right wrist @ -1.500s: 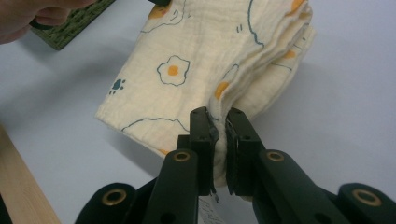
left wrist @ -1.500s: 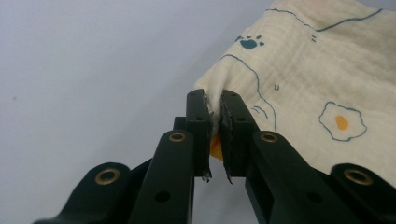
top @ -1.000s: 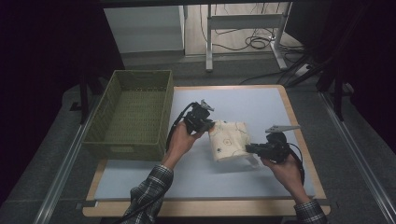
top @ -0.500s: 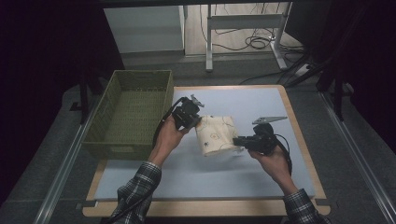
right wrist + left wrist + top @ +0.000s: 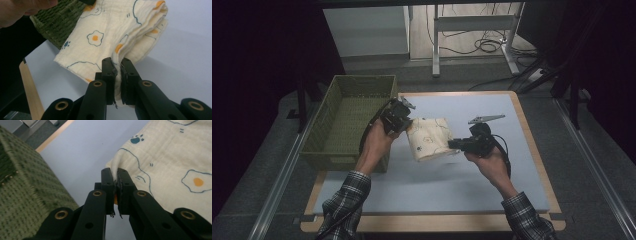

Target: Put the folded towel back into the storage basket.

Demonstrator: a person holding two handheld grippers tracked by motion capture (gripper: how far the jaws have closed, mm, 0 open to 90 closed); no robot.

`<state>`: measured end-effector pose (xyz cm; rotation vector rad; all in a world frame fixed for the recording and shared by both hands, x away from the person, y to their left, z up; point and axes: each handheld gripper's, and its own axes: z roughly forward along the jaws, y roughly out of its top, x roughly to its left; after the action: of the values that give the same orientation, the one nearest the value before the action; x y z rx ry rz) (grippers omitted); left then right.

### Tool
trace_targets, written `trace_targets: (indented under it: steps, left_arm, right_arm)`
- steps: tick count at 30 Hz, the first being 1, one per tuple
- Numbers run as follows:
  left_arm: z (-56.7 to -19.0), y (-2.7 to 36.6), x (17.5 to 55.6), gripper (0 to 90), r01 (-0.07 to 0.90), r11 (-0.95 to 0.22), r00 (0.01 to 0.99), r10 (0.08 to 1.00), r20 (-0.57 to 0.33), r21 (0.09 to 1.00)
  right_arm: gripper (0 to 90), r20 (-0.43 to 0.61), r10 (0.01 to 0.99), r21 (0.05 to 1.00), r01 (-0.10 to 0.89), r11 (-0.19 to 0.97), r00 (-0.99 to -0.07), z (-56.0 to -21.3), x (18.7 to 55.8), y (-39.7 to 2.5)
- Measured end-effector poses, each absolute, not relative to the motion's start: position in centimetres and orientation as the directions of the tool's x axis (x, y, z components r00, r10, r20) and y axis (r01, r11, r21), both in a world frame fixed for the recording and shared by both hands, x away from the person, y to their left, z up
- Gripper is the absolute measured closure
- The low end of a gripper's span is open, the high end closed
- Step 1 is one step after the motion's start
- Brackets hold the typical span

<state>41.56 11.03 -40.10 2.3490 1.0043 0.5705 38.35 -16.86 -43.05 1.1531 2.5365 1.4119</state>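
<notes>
two grippers hold one folded cloth (image 5: 429,138) between them, above the blue table (image 5: 492,180). going left to right in the high view: a green basket (image 5: 343,120) sits on the table's left edge, its near wall partly behind the left forearm. just right of it the left gripper (image 5: 404,120) is clamped on the cloth's left end; where its jaws meet the fabric is too small to read from up there. in the left gripper view the jaws are pressed together with a thin ridge of cloth (image 5: 160,165) pinched between them, and the basket (image 5: 22,195) runs off the left edge of that view, blurred and cut off. the cloth is cream with blue outlines, a paw print and fried-egg marks; its right part runs out of that view.

the cloth hangs tilted between the hands, near the basket's right wall; whether its lower edge touches the table cannot be told from the high view. on its right end the right gripper (image 5: 452,145) is clenched on a folded edge. in the right gripper view the jaws nip several stacked layers of the cloth (image 5: 110,37), and the lowest layers drop behind the jaws, hidden. a hand (image 5: 22,10) shows at the top left corner of that view, cut off, with the basket (image 5: 57,22) behind the cloth.
</notes>
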Motion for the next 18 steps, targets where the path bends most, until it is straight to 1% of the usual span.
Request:
trace_targets:
  steps: [7, 18]
  left_arm:
    - [-38.3, 13.0, 41.3, 85.9, 0.533, -0.583, 0.612, 0.766, 0.197, 0.613]
    - [-36.7, 16.5, 41.6, 85.8, 0.552, -0.555, 0.563, 0.798, 0.213, 0.622]
  right_arm:
    - [82.7, 0.328, 0.585, 0.751, 0.581, 0.315, -0.742, -41.6, 38.9, -15.1]
    - [82.7, 0.328, 0.567, 0.764, 0.565, 0.312, -0.756, -39.7, 40.1, -11.5]
